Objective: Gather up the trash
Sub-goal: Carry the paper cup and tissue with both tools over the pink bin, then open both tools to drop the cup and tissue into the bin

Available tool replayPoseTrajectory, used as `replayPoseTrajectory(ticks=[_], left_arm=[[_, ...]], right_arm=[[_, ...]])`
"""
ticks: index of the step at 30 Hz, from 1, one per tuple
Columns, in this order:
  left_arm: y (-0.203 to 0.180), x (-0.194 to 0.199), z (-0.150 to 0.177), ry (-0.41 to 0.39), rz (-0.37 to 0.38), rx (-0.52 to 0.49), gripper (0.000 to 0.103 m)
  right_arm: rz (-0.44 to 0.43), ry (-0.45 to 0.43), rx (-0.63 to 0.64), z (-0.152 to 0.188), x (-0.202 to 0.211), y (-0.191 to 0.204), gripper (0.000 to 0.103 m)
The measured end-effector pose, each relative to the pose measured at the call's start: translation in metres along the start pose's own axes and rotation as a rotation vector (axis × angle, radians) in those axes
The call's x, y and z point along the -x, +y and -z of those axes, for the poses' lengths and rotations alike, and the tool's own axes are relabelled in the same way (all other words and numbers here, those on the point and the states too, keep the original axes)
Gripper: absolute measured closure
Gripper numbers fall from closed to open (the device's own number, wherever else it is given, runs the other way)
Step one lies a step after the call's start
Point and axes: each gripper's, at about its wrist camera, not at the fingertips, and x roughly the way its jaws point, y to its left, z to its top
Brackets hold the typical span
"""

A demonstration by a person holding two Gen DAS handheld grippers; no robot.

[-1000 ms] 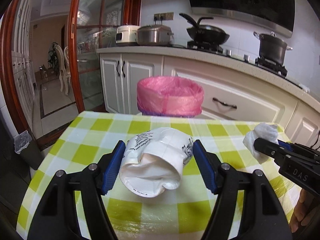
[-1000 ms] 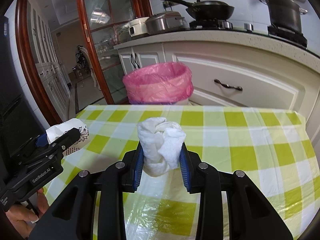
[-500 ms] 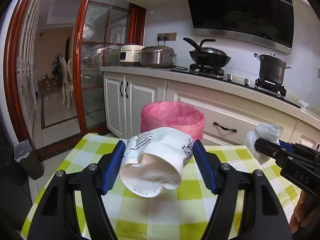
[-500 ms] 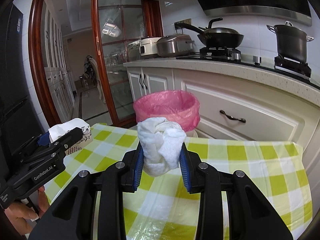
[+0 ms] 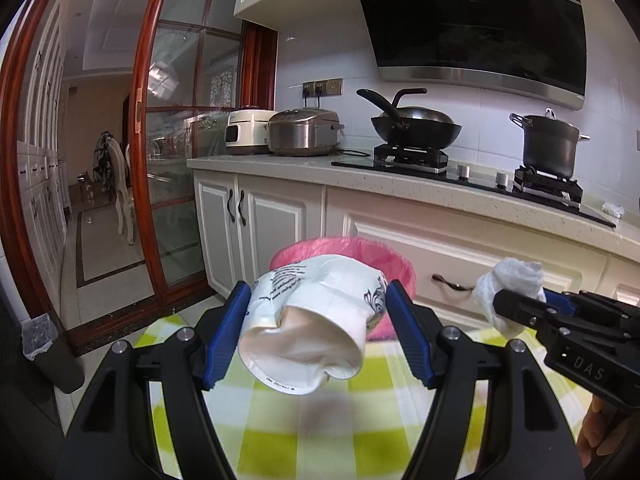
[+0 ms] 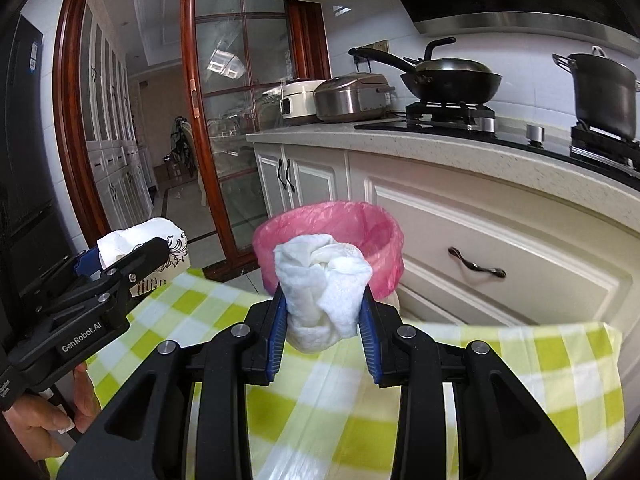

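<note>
Left hand-held gripper [image 5: 316,320] clamping crushed paper cup [image 5: 308,320], right hand-held gripper [image 6: 323,312] clenched on tissue wad [image 6: 322,292]

bright daylight, fisheye-warped edges

- We see a crushed white paper cup [image 5: 308,328], printed black, mouth toward us, held aloft.
- A crumpled white tissue wad [image 6: 324,292] sits upright, likewise lifted.
- Behind both stands a pink-lined bin [image 6: 384,240].

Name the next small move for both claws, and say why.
Probably carry both forward until they hang over the pink-lined bin, then open. The left claw is shut on the crushed paper cup, the right claw on the wadded tissue, and both loads sit above the checked tablecloth, short of the bin's rim.
</note>
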Motion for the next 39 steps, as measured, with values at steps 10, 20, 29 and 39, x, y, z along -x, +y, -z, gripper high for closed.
replayPoseTrajectory(ticks=[10,20,29,39], left_arm=[[0.002,-0.087,-0.042,0.016,0.037,-0.009,0.036],[0.011,-0.187,-0.058,0.073,0.059,0.031,0.035],[0.016,-0.23,-0.057,0.092,0.075,0.041,0.026],[0.023,-0.215,-0.055,0.095,0.05,0.059,0.022]], right_arm=[[-0.053,0.013,0.056,-0.048,-0.085,-0.024,0.07],[-0.087,0.049,0.03,-0.06,-0.167,-0.053,0.069],[-0.107,0.068,0.018,-0.055,-0.211,-0.066,0.057],[-0.119,0.041,0.012,-0.059,-0.188,-0.068,0.048]])
